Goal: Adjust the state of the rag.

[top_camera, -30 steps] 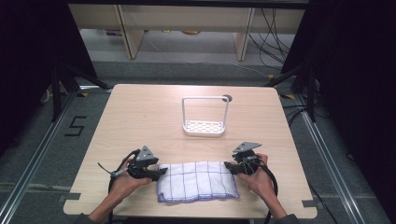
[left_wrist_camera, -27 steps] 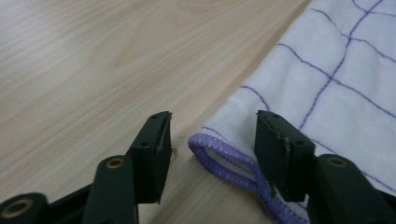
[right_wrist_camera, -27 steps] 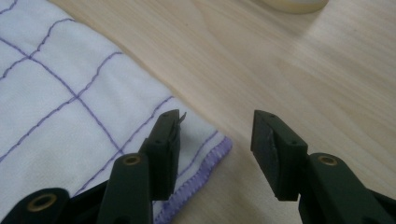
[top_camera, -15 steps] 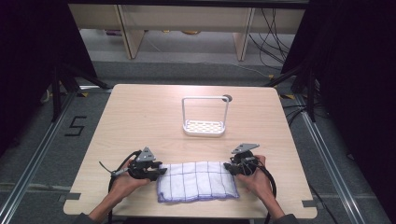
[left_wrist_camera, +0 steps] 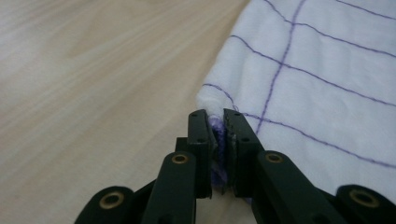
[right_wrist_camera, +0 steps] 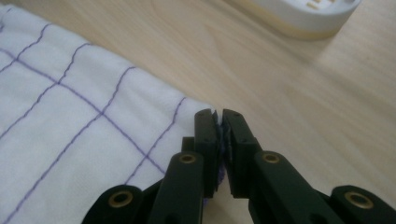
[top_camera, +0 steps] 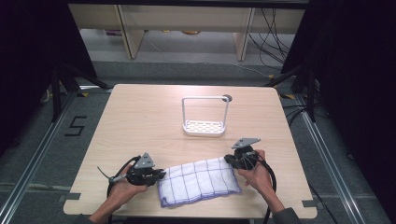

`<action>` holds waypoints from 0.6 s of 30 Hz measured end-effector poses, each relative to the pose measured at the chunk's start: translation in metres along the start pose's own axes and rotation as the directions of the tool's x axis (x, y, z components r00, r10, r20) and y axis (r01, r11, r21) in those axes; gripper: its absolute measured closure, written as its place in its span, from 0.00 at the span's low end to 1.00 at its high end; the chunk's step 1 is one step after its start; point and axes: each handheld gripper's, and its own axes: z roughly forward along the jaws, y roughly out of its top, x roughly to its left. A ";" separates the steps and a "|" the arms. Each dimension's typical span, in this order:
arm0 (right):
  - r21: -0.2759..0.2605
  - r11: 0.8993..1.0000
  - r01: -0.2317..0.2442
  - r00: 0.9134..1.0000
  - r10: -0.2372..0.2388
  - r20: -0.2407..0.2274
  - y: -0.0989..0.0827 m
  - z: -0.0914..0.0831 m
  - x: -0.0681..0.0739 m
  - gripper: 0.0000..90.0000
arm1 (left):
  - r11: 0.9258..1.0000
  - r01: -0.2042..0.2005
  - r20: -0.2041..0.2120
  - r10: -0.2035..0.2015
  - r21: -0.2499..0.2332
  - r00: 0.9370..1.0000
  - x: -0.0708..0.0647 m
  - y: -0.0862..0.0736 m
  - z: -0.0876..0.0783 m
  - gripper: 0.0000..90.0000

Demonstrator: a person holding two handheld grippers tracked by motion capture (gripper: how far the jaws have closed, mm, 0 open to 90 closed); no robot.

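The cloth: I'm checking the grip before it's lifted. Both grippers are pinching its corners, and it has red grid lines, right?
Not quite. The cloth has purple grid lines, as both gripper views show. The left gripper and right gripper do each pinch a corner.

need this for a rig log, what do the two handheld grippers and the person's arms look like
Both the left gripper and right gripper are black, each topped by a grey three-cornered plate and trailing a looping black cable. Their jaws are flat black bars on linkages with brass-coloured pivot pins. A dark grey sleeve shows at the right wrist.
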 end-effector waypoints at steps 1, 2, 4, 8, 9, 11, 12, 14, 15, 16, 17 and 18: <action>-0.003 1.000 -0.004 1.000 0.004 0.002 0.003 0.002 0.000 0.95 | 1.000 -0.011 0.002 0.011 0.008 1.000 -0.004 -0.003 -0.003 0.91; 0.017 1.000 0.012 1.000 -0.012 0.001 0.009 0.005 0.000 0.95 | 1.000 -0.007 0.009 0.007 0.010 1.000 -0.007 -0.005 -0.005 0.91; 0.044 0.999 0.022 1.000 -0.023 0.007 0.018 0.011 -0.001 0.95 | 1.000 0.008 0.050 -0.007 -0.015 0.999 -0.017 -0.011 -0.008 0.91; 0.068 0.992 0.111 0.994 -0.111 0.006 0.044 0.031 0.000 0.95 | 1.000 0.016 0.111 -0.013 -0.026 0.994 -0.036 -0.018 -0.013 0.91; 0.069 0.990 0.122 0.992 -0.123 0.002 0.051 0.035 0.001 0.95 | 0.999 0.019 0.120 -0.015 -0.032 0.993 -0.041 -0.018 -0.012 0.91; 0.074 0.985 0.158 0.987 -0.159 0.003 0.065 0.044 0.003 0.95 | 0.999 0.004 0.129 0.001 -0.035 0.992 -0.047 -0.016 -0.012 0.91; 0.067 0.985 0.162 0.987 -0.163 0.008 0.071 0.050 0.006 0.95 | 0.999 -0.002 0.141 0.009 -0.046 0.990 -0.050 -0.016 -0.011 0.91; 0.074 0.978 0.197 0.980 -0.198 0.004 0.083 0.056 0.009 0.95 | 0.999 -0.022 0.146 0.028 -0.041 0.989 -0.056 -0.015 -0.009 0.91; 0.074 0.972 0.223 0.975 -0.223 0.000 0.089 0.060 0.011 0.95 | 0.999 -0.030 0.153 0.035 -0.035 0.988 -0.059 -0.014 -0.008 0.91; 0.069 0.969 0.237 0.971 -0.237 -0.005 0.094 0.064 0.013 0.95 | 0.999 -0.024 0.168 0.031 -0.043 0.985 -0.064 -0.014 -0.005 0.91; 0.069 0.965 0.255 0.967 -0.254 -0.018 0.101 0.068 0.017 0.95 | 0.999 -0.030 0.168 0.037 -0.045 0.985 -0.067 -0.013 -0.004 0.91; 0.073 0.961 0.266 0.964 -0.265 -0.023 0.105 0.072 0.020 0.95 | 0.999 -0.031 0.170 0.038 -0.045 0.985 -0.069 -0.013 -0.002 0.91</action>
